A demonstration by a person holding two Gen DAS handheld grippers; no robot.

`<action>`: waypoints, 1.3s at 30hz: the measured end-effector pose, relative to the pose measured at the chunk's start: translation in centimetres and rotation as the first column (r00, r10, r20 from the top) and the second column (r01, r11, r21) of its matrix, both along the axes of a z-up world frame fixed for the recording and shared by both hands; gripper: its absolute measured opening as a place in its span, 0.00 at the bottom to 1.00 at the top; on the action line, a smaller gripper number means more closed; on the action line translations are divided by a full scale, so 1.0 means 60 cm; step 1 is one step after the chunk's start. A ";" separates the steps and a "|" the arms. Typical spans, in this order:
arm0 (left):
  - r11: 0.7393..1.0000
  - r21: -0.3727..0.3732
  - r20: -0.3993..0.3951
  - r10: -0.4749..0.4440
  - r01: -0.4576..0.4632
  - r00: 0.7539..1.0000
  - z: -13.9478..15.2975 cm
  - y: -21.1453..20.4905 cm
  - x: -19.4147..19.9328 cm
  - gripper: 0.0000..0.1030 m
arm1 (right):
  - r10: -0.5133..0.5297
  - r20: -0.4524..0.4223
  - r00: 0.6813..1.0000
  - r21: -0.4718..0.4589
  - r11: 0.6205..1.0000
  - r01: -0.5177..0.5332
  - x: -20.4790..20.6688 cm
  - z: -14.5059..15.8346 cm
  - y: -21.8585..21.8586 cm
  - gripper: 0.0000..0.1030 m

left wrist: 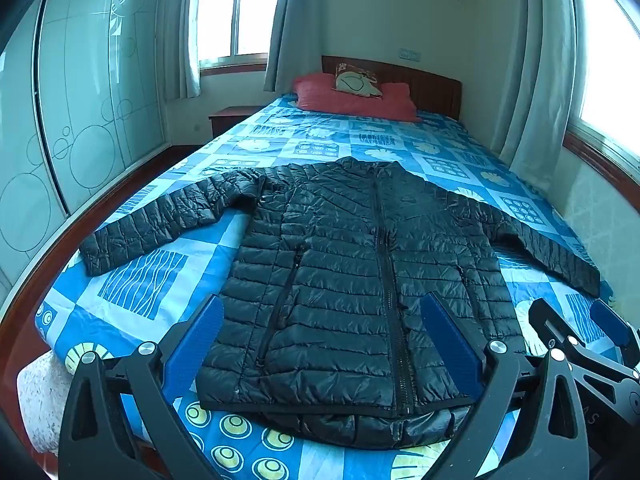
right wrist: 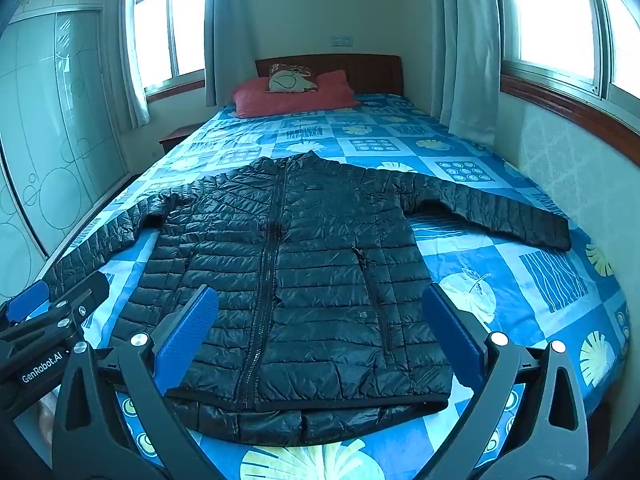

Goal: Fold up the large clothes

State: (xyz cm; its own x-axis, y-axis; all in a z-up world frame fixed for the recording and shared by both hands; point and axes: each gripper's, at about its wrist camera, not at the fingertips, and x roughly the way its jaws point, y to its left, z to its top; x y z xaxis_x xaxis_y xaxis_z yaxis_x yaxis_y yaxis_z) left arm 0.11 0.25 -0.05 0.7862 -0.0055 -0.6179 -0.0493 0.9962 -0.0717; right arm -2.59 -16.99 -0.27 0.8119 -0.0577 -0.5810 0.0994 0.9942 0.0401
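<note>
Both hand-held grippers (left wrist: 320, 344) (right wrist: 320, 332) agape above jacket (left wrist: 352, 264)

Black jacket (right wrist: 296, 280) spread flat (zipped), right tool (right wrist: 320, 332) gaping above hem

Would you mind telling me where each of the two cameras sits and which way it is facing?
Left wrist: on the left gripper, above the bed's foot, facing the headboard over the black jacket; own open blue fingers show, right gripper at the right edge.
Right wrist: on the right gripper, same heading, slightly rightward; own open fingers show, left gripper at the left edge.
Shared: jacket, blue bedspread, red pillow.
</note>
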 end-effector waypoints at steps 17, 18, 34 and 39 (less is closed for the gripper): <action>1.000 0.001 0.000 -0.001 0.001 1.000 0.000 0.000 0.000 0.95 | 0.003 0.002 1.000 -0.001 1.000 -0.003 -0.002 -0.001 0.002 0.98; 1.000 0.002 0.000 -0.001 0.001 1.000 0.000 0.000 0.000 0.95 | 0.003 0.001 1.000 0.000 1.000 -0.003 -0.002 -0.001 0.002 0.98; 1.000 0.003 -0.001 0.000 0.000 1.000 0.000 -0.001 0.000 0.95 | 0.005 0.000 1.000 -0.002 1.000 -0.005 -0.005 -0.001 0.007 0.98; 1.000 0.004 -0.002 0.000 0.000 1.000 -0.001 -0.001 0.000 0.95 | 0.005 0.000 1.000 -0.001 1.000 -0.005 -0.005 -0.001 0.008 0.98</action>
State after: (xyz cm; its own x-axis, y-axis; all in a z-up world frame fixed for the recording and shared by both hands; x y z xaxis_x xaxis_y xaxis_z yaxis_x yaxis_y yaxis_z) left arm 0.12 0.20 -0.08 0.7853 -0.0035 -0.6191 -0.0492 0.9965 -0.0680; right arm -2.91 -16.51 -0.33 0.8120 -0.0540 -0.5812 0.0941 0.9948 0.0390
